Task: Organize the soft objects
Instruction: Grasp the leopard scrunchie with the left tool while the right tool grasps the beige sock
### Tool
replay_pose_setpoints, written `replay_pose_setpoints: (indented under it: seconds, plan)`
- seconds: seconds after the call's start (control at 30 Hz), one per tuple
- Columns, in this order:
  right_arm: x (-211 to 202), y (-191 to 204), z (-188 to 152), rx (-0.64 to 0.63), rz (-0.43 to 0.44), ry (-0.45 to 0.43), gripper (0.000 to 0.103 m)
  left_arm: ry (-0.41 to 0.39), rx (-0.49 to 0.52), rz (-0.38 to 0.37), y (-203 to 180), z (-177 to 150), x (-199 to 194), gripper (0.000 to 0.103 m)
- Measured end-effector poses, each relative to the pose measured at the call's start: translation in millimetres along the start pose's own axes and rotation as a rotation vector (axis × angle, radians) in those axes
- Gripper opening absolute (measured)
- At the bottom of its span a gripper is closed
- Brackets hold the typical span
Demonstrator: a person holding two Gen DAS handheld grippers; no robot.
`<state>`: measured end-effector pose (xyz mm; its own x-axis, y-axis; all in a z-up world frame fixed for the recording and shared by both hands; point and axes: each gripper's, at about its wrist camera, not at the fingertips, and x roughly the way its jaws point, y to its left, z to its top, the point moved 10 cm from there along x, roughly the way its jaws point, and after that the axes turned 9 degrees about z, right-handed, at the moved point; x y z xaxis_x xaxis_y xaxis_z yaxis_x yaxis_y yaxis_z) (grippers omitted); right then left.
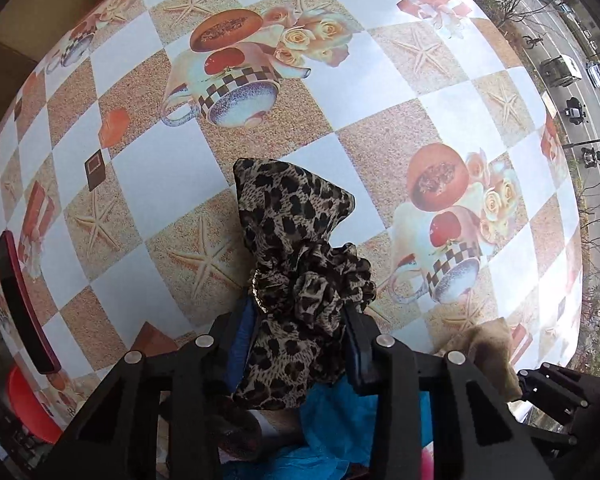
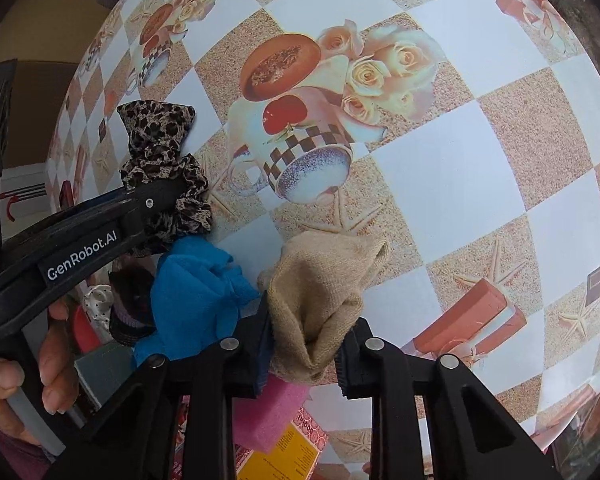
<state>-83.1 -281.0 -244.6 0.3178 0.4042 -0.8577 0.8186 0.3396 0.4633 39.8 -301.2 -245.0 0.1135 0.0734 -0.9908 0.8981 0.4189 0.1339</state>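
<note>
Mid-task, nothing visibly sorted yet: left gripper (image 1: 300, 336) clamped on leopard-print scrunchie (image 1: 300, 256), raised over patterned tablecloth (image 1: 148, 184); blue cloth (image 2: 196, 296) loose at near table edge, dark scrunchie (image 2: 130, 312) beside it; right gripper (image 2: 304, 352) clamped on beige knit sock (image 2: 320, 300); pink sponge (image 2: 268, 416) below, unsorted.

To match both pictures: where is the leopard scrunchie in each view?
Left wrist: leopard scrunchie at lower centre, between the left claw fingers.
Right wrist: scrunchie at left of centre, above the blue cloth.
Shared landmark: the beige cloth, at lower right in the left view.
</note>
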Motion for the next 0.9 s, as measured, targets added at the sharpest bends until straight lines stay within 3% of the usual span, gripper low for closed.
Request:
replay_pose_setpoints:
  seconds: [0.13,0.4,0.67,0.9]
  plan:
    - [-18.7,7.2,1.7,-0.021,0.000,-0.057,0.027,-0.051,-0.058,0.014,28.5,0.8,-22.2,0.041]
    - [-52.1,12.0,2.2,-0.104,-0.012,-0.144,0.027,-0.186,-0.120,0.082,58.2,-36.6,-90.8,0.041]
    - [-77.8,31.7,-24.9,-0.175,-0.003,-0.164,0.027,-0.217,-0.202,0.077,93.5,-114.4,-104.7,0.042]
    - [-91.2,64.2,-68.6,-0.247,-0.003,-0.196,0.027,-0.211,-0.229,0.075,97.0,-183.5,-109.7,0.042]
